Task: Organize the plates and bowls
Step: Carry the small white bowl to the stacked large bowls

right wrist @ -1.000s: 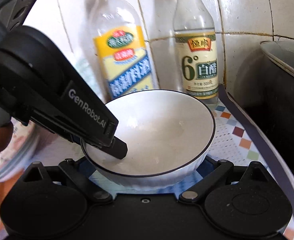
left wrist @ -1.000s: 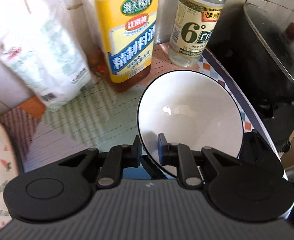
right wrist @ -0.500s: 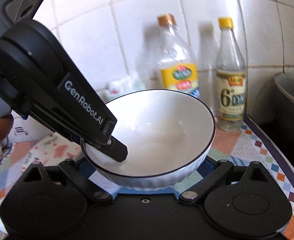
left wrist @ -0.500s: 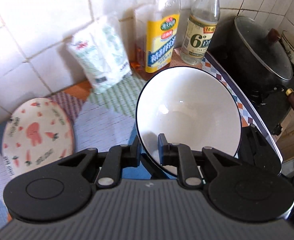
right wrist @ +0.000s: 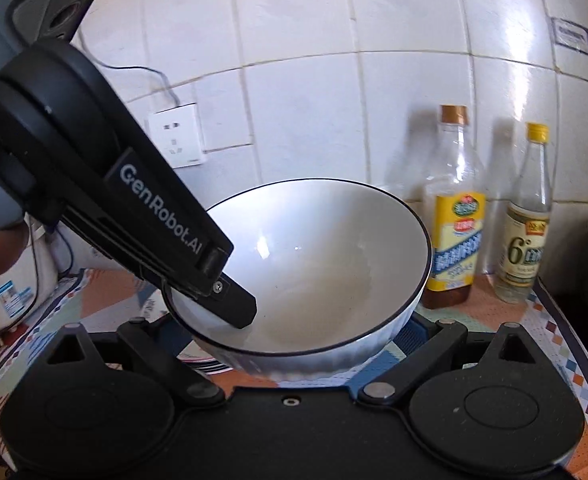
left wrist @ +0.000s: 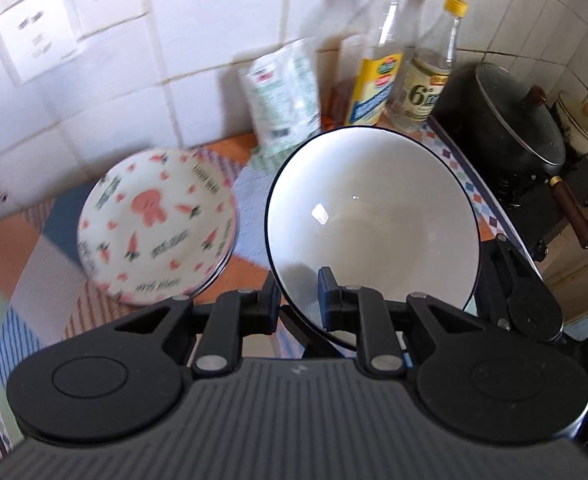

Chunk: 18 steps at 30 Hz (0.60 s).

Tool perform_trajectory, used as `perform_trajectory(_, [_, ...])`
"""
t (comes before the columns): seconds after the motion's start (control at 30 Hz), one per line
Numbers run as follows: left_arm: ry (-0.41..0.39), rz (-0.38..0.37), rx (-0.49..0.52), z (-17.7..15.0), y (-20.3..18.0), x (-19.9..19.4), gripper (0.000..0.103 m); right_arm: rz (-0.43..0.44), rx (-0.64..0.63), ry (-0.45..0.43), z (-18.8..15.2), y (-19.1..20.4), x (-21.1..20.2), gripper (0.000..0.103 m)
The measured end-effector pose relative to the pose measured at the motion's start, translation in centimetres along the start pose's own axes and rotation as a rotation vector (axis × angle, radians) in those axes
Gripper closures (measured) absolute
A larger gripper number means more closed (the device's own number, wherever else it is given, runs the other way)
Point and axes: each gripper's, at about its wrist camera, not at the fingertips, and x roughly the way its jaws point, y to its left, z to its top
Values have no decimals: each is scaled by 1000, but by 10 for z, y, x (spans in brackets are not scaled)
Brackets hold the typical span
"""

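Bowl [left wrist: 370, 220] first: the white bowl with the dark rim is up off the counter, and my left gripper [left wrist: 298, 300] is clenched on its near rim, one finger inside the wall and one outside. My right gripper [right wrist: 294, 360] sits under and around the bowl's base with its fingers spread wide on either side; I judge it released, cradling rather than pinching, though the bowl hides the fingertips.

What worries me is the grip itself. I have only a thin rim pinch on a glossy, tilted bowl, so I think it could pivot or slide out if I swing fast or tip it further. The blur at the edges makes me think the rig is moving quickly, which makes that likelier.

Just left of the bowl, on the patterned mat [left wrist: 29, 280], lies a plate [left wrist: 153, 224] printed with a rabbit and carrots, apparently on top of others. If I set the bowl down there carelessly, it could clip that rim and chip it.

Behind the bowl a plastic packet [left wrist: 285, 96] leans on the tiled wall, then a yellow-labelled bottle [left wrist: 378, 76] and a clear bottle [left wrist: 430, 84]. Right of the bowl a black lidded pot [left wrist: 510, 120] stands on the stove. Nothing stands between bowl and plate.
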Motion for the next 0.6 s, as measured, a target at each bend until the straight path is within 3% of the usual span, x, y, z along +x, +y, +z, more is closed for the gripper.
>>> perform_trajectory(0.37, [29,-39,-154,-45,69,-16,85,151,-101,44,-13,57,7,3])
perform_trajectory(0.6, [80,-35,-225,-62,95,2,85,223,-115,124,-23,77,21,3])
